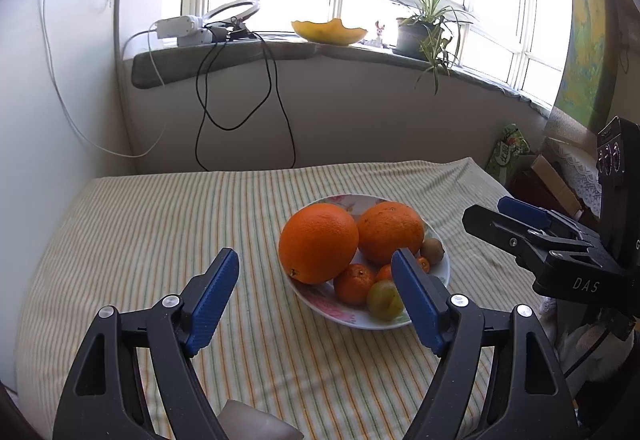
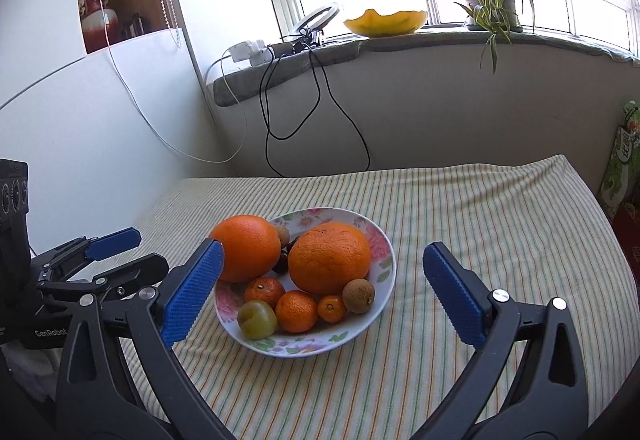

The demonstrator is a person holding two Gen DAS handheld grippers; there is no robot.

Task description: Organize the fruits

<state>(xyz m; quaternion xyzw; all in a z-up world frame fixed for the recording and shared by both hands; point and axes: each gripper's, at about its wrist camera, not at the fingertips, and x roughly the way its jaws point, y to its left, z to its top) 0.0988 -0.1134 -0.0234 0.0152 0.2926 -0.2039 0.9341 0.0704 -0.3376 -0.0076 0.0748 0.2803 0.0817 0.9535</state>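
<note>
orange fruit: two oranges point(image 2: 328, 258) are heaped with small fruits in a floral plate point(image 2: 380, 240) on striped cloth point(image 2: 500, 208).
left gripper point(image 1: 316, 296): spread apart, empty, plate just beyond.
right gripper point(image 2: 320, 288): spread wide, empty, plate seen between its fingers.

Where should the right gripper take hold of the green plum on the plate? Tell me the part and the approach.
Grip the green plum across its round middle, coming down from above at the plate's near rim. It sits at the pile's front edge with its top clear; a tangerine touches one side, so set the right gripper's open fingers front and back.
</note>
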